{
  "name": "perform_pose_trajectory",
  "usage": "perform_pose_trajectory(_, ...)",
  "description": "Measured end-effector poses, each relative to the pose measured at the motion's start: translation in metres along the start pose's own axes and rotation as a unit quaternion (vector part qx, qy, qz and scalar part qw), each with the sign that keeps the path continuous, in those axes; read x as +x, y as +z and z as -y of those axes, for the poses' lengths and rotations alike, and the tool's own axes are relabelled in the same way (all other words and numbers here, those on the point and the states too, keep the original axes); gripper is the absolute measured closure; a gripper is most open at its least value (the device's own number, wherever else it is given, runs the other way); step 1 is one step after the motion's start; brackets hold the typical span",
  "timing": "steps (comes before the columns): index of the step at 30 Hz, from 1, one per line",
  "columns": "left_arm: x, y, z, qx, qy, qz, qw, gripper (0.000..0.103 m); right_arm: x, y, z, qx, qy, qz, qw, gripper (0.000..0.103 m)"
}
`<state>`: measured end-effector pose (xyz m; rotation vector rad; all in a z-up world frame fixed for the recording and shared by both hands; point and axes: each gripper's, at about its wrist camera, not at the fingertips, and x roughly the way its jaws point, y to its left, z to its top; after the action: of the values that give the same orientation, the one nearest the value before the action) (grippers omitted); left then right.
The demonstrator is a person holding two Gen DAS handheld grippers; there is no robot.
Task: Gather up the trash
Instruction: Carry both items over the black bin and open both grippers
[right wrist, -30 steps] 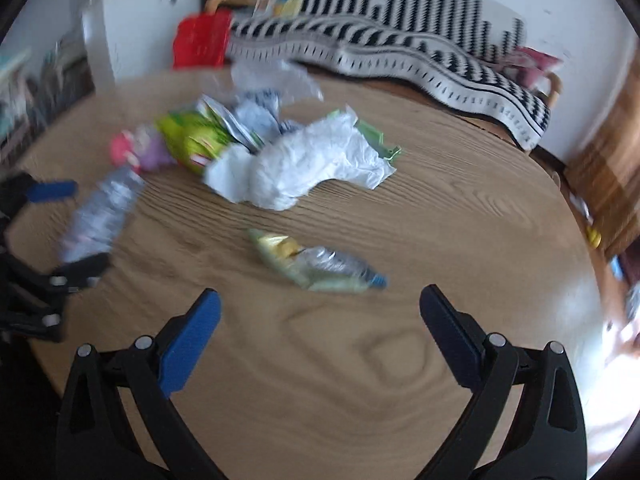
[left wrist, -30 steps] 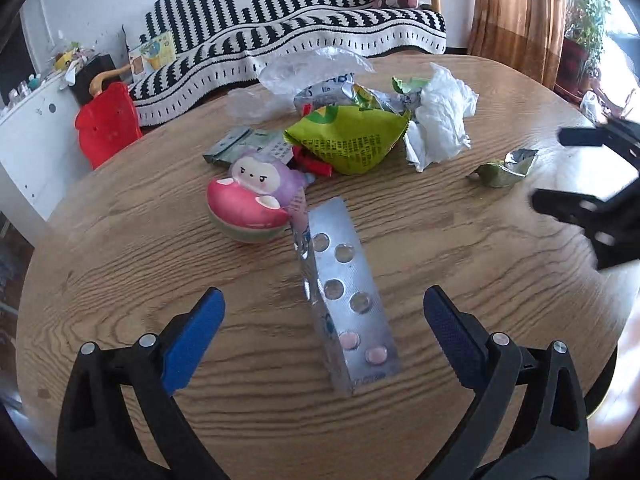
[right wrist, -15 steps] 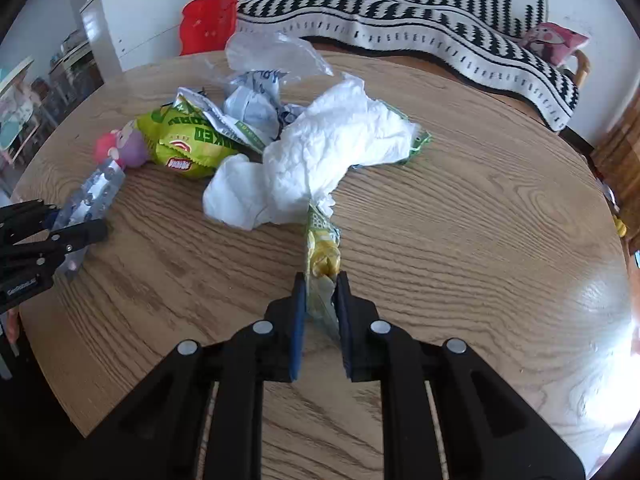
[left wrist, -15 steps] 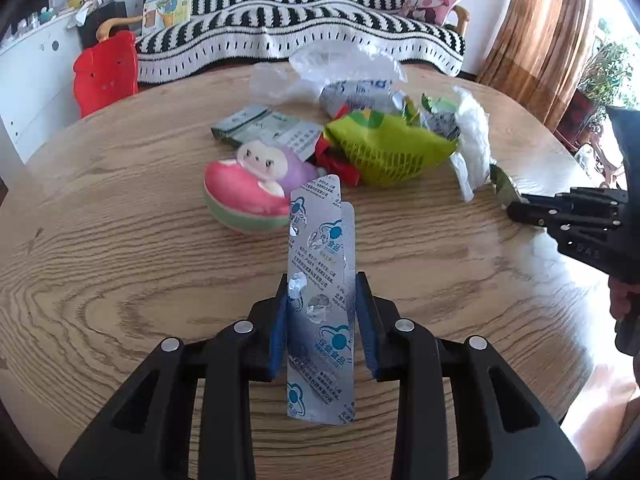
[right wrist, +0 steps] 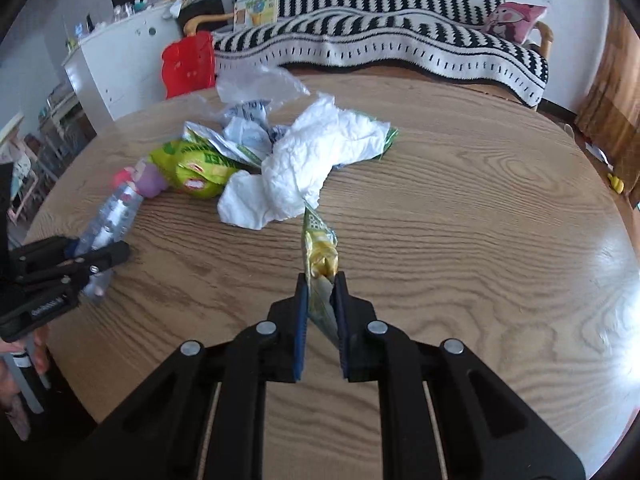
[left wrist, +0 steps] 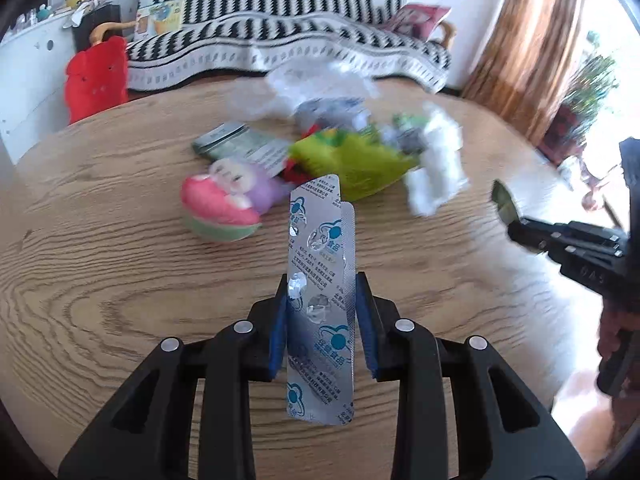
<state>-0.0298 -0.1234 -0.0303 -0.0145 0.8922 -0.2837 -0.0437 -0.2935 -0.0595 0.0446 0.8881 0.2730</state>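
Note:
My left gripper (left wrist: 321,284) is shut on a silver pill blister pack (left wrist: 320,264) and holds it upright above the round wooden table (left wrist: 120,280). My right gripper (right wrist: 320,280) is shut on a crumpled yellow-green wrapper (right wrist: 318,248), lifted off the table. The right gripper also shows at the right of the left wrist view (left wrist: 516,226); the left gripper with the blister pack (right wrist: 112,216) shows at the left of the right wrist view. A trash pile sits mid-table: a green snack bag (left wrist: 360,160), white crumpled tissue (right wrist: 316,160) and clear plastic (right wrist: 256,84).
A pink and purple plush toy (left wrist: 224,204) lies by the pile, with a flat grey-green packet (left wrist: 240,144) behind it. A striped sofa (right wrist: 380,40), a red chair (left wrist: 96,76) and a white cabinet (right wrist: 120,64) stand beyond the table. A curtain (left wrist: 532,40) hangs at the right.
Both grippers were open a second ago; each closed on its item, the left on the blister pack, the right on the wrapper, and both now hold them lifted off the table.

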Motion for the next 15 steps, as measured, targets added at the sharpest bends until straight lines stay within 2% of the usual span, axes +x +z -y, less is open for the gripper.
perform_pose_trajectory(5, -0.021, 0.001, 0.031, 0.034, -0.035, 0.021, 0.9986, 0.073, -0.054, -0.016, 0.017, 0.023, -0.016, 0.031, 0.999, 0.090)
perform_pose_trajectory(8, -0.045, 0.004, 0.059, 0.036, -0.070, 0.043, 0.9959, 0.073, -0.098, -0.034, 0.038, 0.050, -0.033, 0.056, 0.997, 0.090)
perform_pose_trajectory(10, -0.064, 0.005, 0.089, 0.054, -0.108, 0.052, 0.9913, 0.073, -0.135, -0.051, 0.056, 0.074, -0.046, 0.082, 0.993, 0.090)
perform_pose_trajectory(13, -0.079, -0.006, 0.150, 0.103, -0.174, 0.027, 0.9789, 0.073, -0.185, -0.084, 0.083, 0.122, -0.062, 0.112, 0.984, 0.090)
perform_pose_trajectory(15, -0.070, -0.032, 0.202, 0.142, -0.212, -0.021, 0.9667, 0.072, -0.203, -0.109, 0.099, 0.149, -0.076, 0.111, 0.980, 0.090)
